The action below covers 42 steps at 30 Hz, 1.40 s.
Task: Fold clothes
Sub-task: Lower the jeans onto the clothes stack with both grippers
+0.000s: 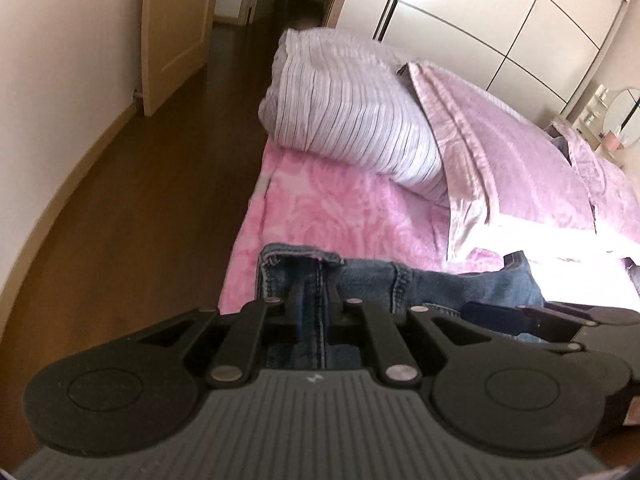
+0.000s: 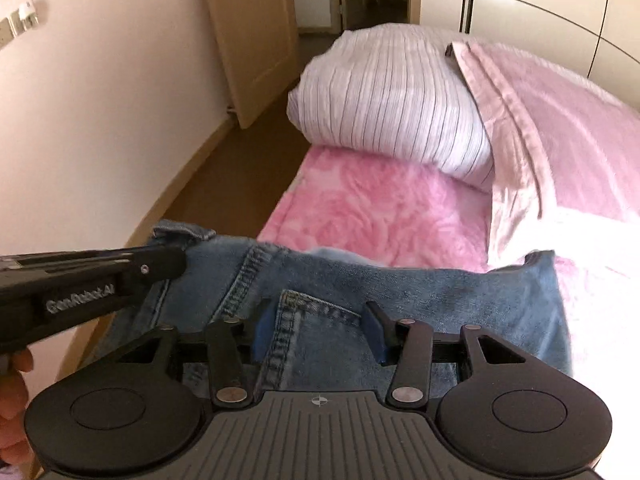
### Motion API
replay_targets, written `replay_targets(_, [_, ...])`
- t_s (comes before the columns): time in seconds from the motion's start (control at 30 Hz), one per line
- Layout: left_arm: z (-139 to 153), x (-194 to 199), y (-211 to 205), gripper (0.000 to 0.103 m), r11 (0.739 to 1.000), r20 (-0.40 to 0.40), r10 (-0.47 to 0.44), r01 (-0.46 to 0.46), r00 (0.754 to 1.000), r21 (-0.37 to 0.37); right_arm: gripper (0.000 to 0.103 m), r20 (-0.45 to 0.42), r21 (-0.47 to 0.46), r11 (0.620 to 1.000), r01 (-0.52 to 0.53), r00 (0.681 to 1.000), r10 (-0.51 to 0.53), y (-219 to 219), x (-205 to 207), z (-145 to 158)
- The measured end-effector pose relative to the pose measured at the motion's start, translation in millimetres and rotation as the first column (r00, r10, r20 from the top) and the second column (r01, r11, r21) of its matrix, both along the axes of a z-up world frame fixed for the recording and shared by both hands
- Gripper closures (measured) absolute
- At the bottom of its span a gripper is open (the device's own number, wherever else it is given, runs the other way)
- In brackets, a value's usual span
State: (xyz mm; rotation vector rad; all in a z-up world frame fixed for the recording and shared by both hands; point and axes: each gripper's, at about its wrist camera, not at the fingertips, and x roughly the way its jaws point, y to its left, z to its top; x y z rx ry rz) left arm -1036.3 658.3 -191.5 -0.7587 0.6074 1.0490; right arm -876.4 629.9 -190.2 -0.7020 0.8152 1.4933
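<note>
Faded blue jeans point(image 2: 340, 292), seams stitched pale, hang bunched over the pink bed point(image 2: 380, 216); left tongs point(image 1: 314, 304) pinch a seam, right tongs point(image 2: 320, 332) grip a wide fold.

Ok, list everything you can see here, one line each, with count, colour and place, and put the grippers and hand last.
jeans: one, blue denim, near edge of the bed, held up by both grippers
blanket: one, pink floral, covering the bed under the jeans
duvet: one, white with dark stripes, bundled at the far end of the bed
sheet: one, pale pink, lying right of the duvet
door: one, beige, open against the left wall
wardrobe: one, white panels, behind the bed
mirror: one, round, far right
floor: brown, left of the bed
left gripper: black, shut on jeans hem
right gripper: black, blue pads pressing a thick fold of jeans
hand: one, lower left edge
</note>
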Motion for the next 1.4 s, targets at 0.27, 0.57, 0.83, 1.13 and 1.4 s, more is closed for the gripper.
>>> replay_targets(0.27, [-25, -7, 6, 0.094, 1.0, 0.024, 0.017, -0.017, 1.0, -0.026, 0.056, 0.033, -0.052, 0.998, 0.022, 0.999, -0.02, 4, -5, -10])
replay_targets(0.57, [-19, -2, 4, 0.093, 1.0, -0.004, 0.024, -0.024, 1.0, -0.013, 0.055, 0.035, -0.073, 0.997, -0.007, 0.999, 0.01, 9, -6, -6])
replay_targets(0.83, [41, 2, -42, 0.094, 0.998, -0.077, 0.057, -0.057, 0.995, 0.0, 0.055, -0.069, -0.013, 0.996, -0.085, 0.994, 0.084, -43, 18, 37])
replay_targets(1.13, [19, -4, -112, 0.096, 1.0, -0.103, 0.01, -0.013, 0.995, -0.025, 0.055, -0.082, -0.079, 0.976, -0.204, 0.977, 0.198, -112, 9, 23])
replay_targets(1.4, [-2, 5, -105, 0.1, 0.998, -0.167, 0.055, -0.056, 0.984, 0.003, 0.055, 0.0, -0.114, 0.962, -0.246, 0.969, 0.248, -104, -15, 6])
